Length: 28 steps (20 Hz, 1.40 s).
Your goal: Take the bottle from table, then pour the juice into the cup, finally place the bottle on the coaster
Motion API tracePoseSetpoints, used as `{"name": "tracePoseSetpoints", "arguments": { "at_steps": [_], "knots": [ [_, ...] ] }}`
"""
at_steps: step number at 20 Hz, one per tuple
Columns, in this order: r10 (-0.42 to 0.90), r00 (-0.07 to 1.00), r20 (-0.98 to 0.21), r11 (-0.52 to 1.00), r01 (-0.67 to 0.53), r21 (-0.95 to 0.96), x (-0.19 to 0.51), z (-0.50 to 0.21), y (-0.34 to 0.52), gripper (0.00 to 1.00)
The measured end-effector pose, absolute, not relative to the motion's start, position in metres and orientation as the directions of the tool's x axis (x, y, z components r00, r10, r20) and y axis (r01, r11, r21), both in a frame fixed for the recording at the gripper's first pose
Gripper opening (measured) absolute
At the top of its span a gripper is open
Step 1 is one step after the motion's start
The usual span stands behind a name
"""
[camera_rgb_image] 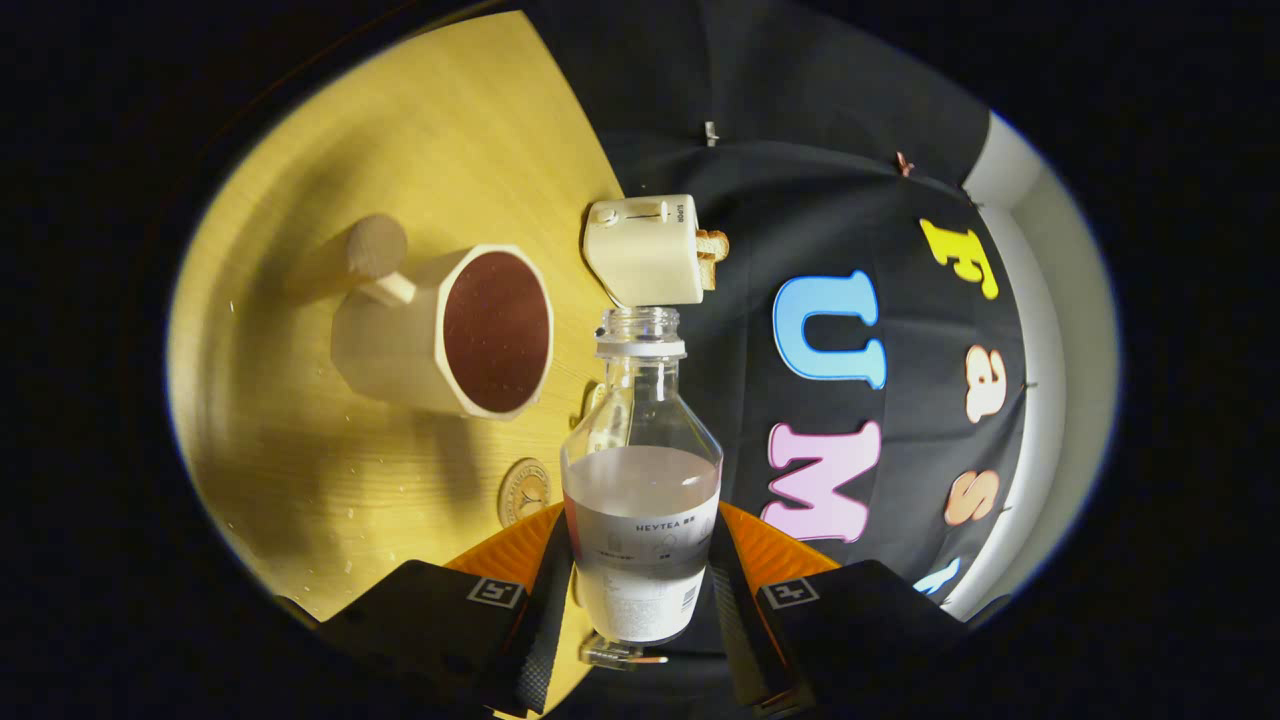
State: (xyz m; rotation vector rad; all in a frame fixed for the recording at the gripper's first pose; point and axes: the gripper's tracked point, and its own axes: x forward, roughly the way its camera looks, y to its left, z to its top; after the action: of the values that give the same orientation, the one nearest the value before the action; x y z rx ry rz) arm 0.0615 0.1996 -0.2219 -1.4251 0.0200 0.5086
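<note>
The gripper (640,575), at bottom centre, pinches the clear uncapped bottle (641,480) by its label, which reads "HEYTEA"; pale juice half fills it. Left of centre stands the cream cup (455,335) on the wooden table (330,470), and the round coaster (524,491) lies just below it. A cream toaster (645,250) sits at the bottle's mouth.

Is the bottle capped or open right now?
Open. The bottle, held between the fingers of the gripper, shows a bare threaded neck with no cap, and liquid still sits in its lower part.
</note>
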Motion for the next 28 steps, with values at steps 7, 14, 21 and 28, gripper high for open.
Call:
{"name": "tracePoseSetpoints", "arguments": {
  "at_steps": [7, 14, 21, 28],
  "knots": [
    [0.423, 0.839, -0.343, 0.483, -0.529, -0.698, 0.043, -0.219, 0.216, 0.71],
    [0.462, 0.849, -0.256, 0.795, -0.525, -0.303, 0.049, -0.179, 0.217, 0.71],
    [0.373, 0.914, -0.162, 0.921, -0.386, -0.058, 0.100, -0.132, 0.181, 0.72],
    [0.319, 0.937, -0.139, 0.948, -0.316, 0.044, 0.163, -0.162, 0.162, 0.72]
  ]
}}
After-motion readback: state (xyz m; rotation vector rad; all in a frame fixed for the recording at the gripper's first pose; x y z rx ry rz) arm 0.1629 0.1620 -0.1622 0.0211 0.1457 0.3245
